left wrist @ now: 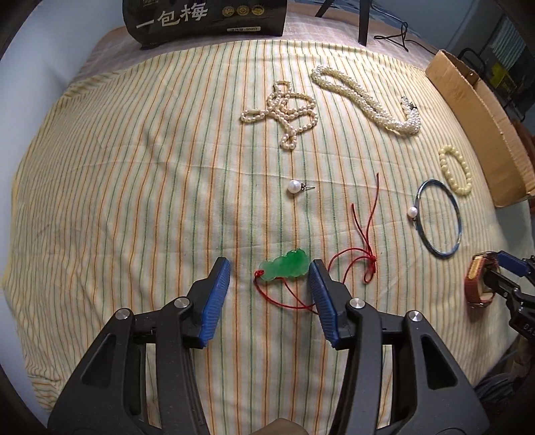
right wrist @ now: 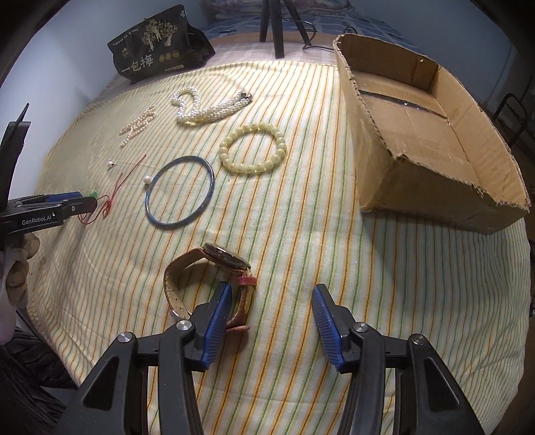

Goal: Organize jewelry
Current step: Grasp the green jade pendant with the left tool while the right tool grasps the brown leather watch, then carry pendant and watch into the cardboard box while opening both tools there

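My left gripper (left wrist: 270,269) is open, with a green jade pendant (left wrist: 284,268) on a red cord (left wrist: 366,231) lying between its fingertips, close to the right finger. My right gripper (right wrist: 271,297) is open and low over the cloth; a brown-strapped watch (right wrist: 214,277) lies by its left finger, partly inside the gap. On the striped cloth also lie a blue bangle (right wrist: 179,192) with a pearl, a yellow bead bracelet (right wrist: 253,148), a thick pearl rope (left wrist: 364,97), a thin pearl necklace (left wrist: 284,110) and a pearl earring (left wrist: 296,185). The right gripper (left wrist: 508,277) shows at the right edge of the left wrist view.
An open cardboard box (right wrist: 431,134) with nothing seen inside stands at the right of the table. A black snack bag (right wrist: 157,47) stands at the far edge, with tripod legs (right wrist: 277,26) behind it. The striped cloth (right wrist: 301,234) covers the table.
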Available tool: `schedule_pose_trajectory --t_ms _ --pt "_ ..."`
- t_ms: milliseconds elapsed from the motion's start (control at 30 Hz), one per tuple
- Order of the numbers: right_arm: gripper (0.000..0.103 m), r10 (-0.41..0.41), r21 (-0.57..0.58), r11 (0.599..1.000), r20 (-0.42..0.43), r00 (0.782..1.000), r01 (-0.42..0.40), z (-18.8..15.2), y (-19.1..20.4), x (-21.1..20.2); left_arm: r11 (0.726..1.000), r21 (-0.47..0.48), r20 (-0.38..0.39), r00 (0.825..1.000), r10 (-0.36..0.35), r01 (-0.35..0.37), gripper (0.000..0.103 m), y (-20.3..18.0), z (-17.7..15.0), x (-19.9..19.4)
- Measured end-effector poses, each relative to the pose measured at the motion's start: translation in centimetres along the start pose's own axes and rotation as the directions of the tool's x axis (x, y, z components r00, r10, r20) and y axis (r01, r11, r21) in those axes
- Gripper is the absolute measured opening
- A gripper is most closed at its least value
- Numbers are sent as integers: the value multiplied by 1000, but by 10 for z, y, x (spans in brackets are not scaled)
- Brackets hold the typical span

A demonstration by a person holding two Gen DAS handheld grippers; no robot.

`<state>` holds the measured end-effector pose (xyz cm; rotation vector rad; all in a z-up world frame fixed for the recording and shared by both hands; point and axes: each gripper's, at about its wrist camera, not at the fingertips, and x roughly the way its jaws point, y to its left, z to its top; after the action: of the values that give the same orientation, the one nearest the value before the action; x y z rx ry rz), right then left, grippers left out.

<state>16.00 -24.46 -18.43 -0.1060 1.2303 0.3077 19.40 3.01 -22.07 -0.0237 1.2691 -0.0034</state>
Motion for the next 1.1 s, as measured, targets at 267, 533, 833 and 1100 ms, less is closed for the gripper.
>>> schedule_pose_trajectory --t_ms 267,533,833,1100 --pt "41 -56 -73 996 2 998 56 1 15 6 999 33 33 999 33 -34 50 -8 1 6" --pt "11 -15 -70 997 11 1000 16 1 15 5 999 38 45 999 31 -33 31 -3 -9 -5" --pt "7 25 -51 998 55 998 -22 -1 12 -11 1000 -6 101 995 -3 3 31 10 -5 -31" --pt "7 37 -36 999 136 990 -32 5 7 -38 998 4 196 979 -57 58 30 6 4 -70"
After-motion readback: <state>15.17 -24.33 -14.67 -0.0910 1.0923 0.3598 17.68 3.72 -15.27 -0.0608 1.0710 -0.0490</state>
